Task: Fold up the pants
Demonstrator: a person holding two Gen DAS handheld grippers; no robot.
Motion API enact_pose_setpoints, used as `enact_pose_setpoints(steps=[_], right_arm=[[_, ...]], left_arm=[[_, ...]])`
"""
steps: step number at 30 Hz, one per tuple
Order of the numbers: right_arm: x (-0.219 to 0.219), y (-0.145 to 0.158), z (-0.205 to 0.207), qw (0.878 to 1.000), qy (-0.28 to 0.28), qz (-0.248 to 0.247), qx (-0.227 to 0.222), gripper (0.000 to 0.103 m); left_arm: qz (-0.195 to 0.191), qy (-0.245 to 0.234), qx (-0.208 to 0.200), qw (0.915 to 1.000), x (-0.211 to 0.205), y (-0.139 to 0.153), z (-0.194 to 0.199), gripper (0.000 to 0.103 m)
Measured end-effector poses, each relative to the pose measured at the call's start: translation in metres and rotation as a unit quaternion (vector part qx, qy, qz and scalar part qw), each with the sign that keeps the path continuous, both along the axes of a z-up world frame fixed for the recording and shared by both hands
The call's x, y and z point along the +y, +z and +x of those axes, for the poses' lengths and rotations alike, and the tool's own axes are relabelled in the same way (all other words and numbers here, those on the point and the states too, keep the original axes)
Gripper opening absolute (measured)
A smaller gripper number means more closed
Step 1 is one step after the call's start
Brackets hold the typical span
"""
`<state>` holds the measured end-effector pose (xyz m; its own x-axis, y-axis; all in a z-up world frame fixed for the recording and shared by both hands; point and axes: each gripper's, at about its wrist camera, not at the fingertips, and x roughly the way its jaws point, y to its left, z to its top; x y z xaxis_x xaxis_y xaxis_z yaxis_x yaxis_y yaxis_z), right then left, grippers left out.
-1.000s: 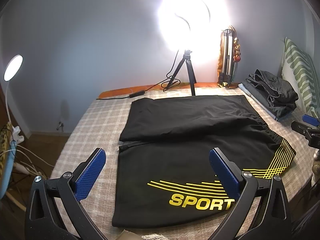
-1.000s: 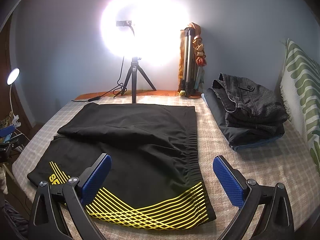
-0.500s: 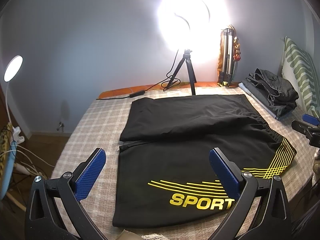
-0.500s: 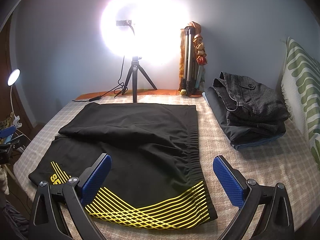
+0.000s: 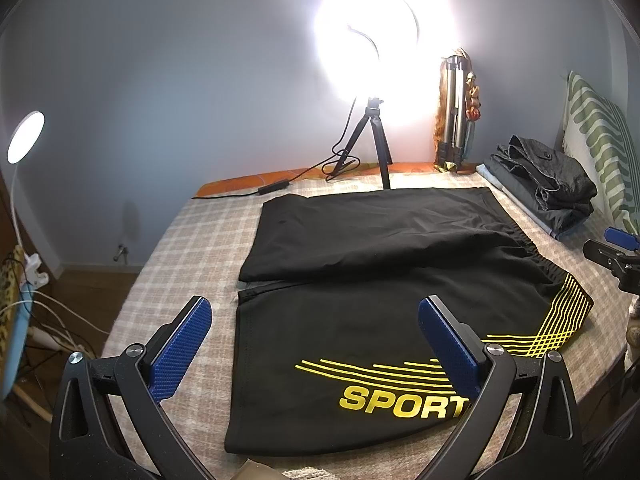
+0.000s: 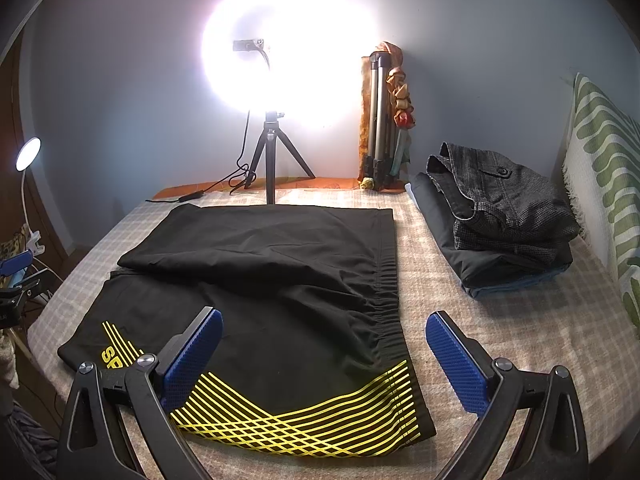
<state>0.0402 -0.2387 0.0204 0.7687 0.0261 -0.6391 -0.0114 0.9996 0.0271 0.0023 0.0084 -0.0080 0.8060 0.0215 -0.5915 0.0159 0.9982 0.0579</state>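
Hand-held gripper (image 5: 314, 344) gaping, pants (image 5: 372, 264) below

The right gripper (image 6: 322, 350) has crept forward; the pants (image 6: 280, 280) lie slightly lower between its jaws.

The pants (image 6: 260, 280) lie spread on the bed (image 6: 500, 328), one leg folded over the other. Behind them stands a ring light on a tripod (image 6: 272, 160). To their right sits a stack of folded clothes (image 6: 504, 216), with a pillow (image 6: 604, 184) beyond it.
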Motion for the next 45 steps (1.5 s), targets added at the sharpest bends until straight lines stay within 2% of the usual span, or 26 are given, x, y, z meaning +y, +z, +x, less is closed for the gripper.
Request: enact_pose_setpoints(steps=[31, 37, 45], right_arm=[[0.0, 0.0, -0.001, 1.0, 0.0, 0.0, 0.0, 0.103], [0.0, 0.002, 0.0, 1.0, 0.0, 0.003, -0.005, 0.103], [-0.006, 0.01, 0.016, 1.0, 0.013, 0.023, -0.013, 0.103]], left_arm=[[0.008, -0.001, 0.008, 0.9999, -0.007, -0.004, 0.003, 0.103], [-0.011, -0.014, 0.036, 0.9992, -0.001, -0.014, 0.012, 0.102], [-0.045, 0.003, 0.063, 0.997, 0.02, -0.02, 0.032, 0.088]])
